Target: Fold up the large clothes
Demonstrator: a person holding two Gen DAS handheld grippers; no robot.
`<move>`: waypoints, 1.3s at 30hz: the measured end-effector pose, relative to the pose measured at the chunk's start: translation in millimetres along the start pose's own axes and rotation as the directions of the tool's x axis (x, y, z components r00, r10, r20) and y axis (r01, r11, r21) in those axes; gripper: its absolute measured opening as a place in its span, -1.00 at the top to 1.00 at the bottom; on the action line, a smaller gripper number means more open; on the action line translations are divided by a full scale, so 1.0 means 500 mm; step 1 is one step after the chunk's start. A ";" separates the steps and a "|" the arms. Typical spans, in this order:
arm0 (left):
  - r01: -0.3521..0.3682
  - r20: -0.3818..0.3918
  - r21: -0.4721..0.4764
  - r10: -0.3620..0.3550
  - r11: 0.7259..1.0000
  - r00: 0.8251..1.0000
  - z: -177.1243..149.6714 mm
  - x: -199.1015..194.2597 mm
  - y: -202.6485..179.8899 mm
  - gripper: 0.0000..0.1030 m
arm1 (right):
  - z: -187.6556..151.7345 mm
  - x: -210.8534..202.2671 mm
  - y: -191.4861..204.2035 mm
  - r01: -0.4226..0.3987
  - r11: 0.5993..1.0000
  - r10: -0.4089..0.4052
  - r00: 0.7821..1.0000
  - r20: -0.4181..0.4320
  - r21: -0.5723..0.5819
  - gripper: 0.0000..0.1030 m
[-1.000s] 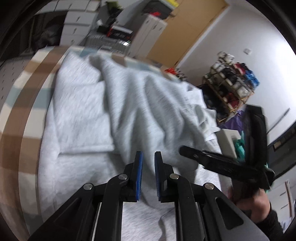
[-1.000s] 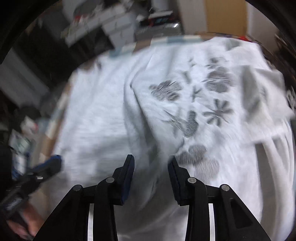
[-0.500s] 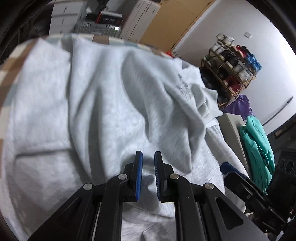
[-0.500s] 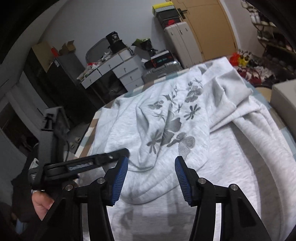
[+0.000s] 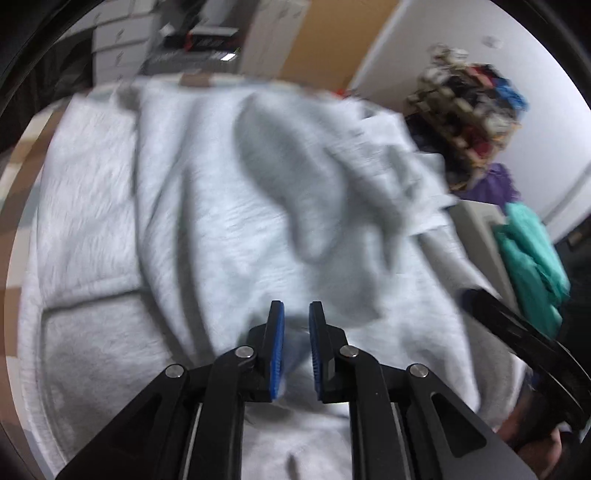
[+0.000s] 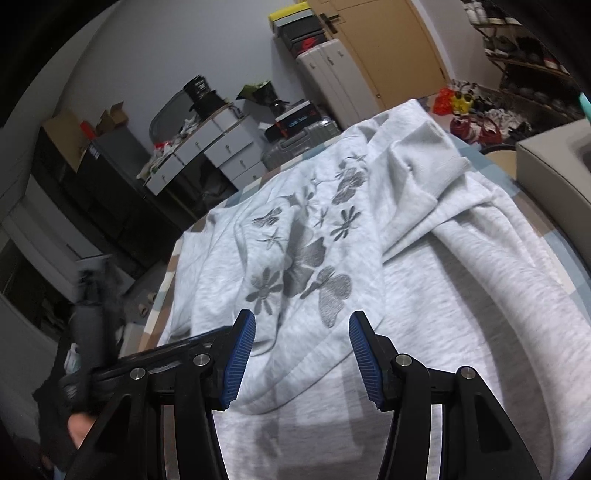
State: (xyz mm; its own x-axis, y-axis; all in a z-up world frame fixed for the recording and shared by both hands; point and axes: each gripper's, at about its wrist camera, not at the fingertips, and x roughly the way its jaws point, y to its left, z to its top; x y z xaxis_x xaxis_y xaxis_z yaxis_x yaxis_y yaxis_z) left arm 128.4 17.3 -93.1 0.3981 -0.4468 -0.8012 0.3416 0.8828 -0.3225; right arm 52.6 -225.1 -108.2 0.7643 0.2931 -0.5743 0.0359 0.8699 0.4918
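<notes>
Over bed (image 6: 546,229) and grey sweatshirt (image 6: 443,280), both grippers, left (image 5: 295,343) and right (image 6: 302,354), tilt down, jaws opening, empty

Light grey sweatshirt (image 6: 424,266) spread rumpled across the bed, a folded-over flap showing dark butterfly and flower print (image 6: 306,254).

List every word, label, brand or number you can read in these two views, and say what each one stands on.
None can be read.
Grey sweatshirt: a butterfly and flower print, no lettering.
Boxes on the white cabinet: any marks too small.
Dark box on the suitcase: label too blurred.
</notes>
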 end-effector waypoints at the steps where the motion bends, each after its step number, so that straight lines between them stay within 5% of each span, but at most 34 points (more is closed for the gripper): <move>1: 0.020 -0.004 0.015 -0.020 1.000 1.000 -0.002 -0.005 -0.004 0.30 | 0.001 0.000 -0.004 0.003 1.000 -0.003 1.000 0.000 0.012 -0.12; 2: 0.035 -0.021 0.026 -0.035 0.999 0.999 -0.005 0.001 -0.010 -0.08 | 0.003 -0.001 -0.011 0.012 1.000 -0.012 1.000 0.002 0.029 -0.14; 5: -0.049 -0.110 0.045 0.053 0.998 0.992 -0.016 0.058 -0.005 -0.09 | 0.006 -0.002 -0.024 0.020 0.998 -0.021 1.000 0.011 0.055 -0.15; 8: -0.056 -0.131 0.051 0.062 0.997 0.989 -0.008 0.065 -0.014 -0.10 | 0.007 0.000 -0.032 0.040 0.997 -0.040 0.999 0.001 0.062 -0.15; 9: -0.028 -0.148 0.039 0.033 0.999 0.988 0.001 0.055 -0.017 -0.10 | 0.007 -0.001 -0.035 0.038 0.997 -0.038 0.999 0.001 0.072 -0.15; 12: 0.158 -0.006 -0.102 -0.160 0.982 0.987 0.046 -0.043 0.001 -0.11 | 0.013 -0.010 -0.043 0.030 0.995 -0.031 0.999 0.011 0.095 -0.19; 15: 0.062 0.055 -0.062 -0.058 0.996 0.997 0.122 -0.078 0.005 -0.13 | 0.019 -0.020 -0.047 0.017 0.994 -0.020 0.999 0.028 0.112 -0.37; 19: -0.028 -0.099 -0.020 0.026 0.999 0.995 0.205 0.028 0.023 -0.13 | 0.024 -0.016 -0.043 0.034 0.994 -0.035 0.999 0.009 0.101 -0.52; 22: -0.042 -0.224 -0.055 0.029 0.998 0.974 0.188 0.123 0.053 -0.11 | 0.026 -0.005 -0.042 0.044 0.996 -0.043 0.999 -0.021 0.081 -0.55; 24: -0.036 -0.155 -0.042 0.029 0.998 0.987 0.168 0.130 0.048 -0.11 | 0.028 -0.003 -0.044 0.055 0.996 -0.053 0.998 -0.029 0.065 -0.66; 28: -0.109 -0.210 0.029 0.113 0.994 0.971 0.168 0.124 0.010 -0.03 | 0.035 -0.004 -0.063 0.030 0.994 -0.026 0.999 -0.038 0.109 -0.69; 29: -0.089 -0.205 0.020 0.091 0.996 0.974 0.185 0.120 0.008 0.19 | 0.037 -0.004 -0.068 0.024 0.992 -0.019 0.999 -0.040 0.126 -0.69; 31: -0.015 -0.126 0.027 0.018 1.000 0.992 0.209 0.075 -0.034 0.20 | 0.038 -0.012 -0.073 0.024 0.989 -0.020 0.999 -0.029 0.147 -0.69; 34: -0.035 -0.071 0.090 0.042 0.995 0.997 0.230 0.062 -0.099 0.17 | 0.040 -0.024 -0.074 0.022 0.989 -0.021 1.000 -0.008 0.144 -0.76; 39: -0.036 -0.194 0.083 0.051 0.996 0.980 0.233 0.176 -0.098 0.16 | 0.040 -0.024 -0.087 0.017 0.985 -0.015 1.000 -0.012 0.172 -0.76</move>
State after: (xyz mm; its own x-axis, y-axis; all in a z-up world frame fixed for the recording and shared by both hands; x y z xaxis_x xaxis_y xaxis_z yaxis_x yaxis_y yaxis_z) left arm 246.1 -82.2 -89.0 0.2424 -0.3643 -0.8992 0.3965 0.8831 -0.2509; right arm 54.7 -274.7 -109.5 0.7560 0.2845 -0.5895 0.1592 0.7937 0.5871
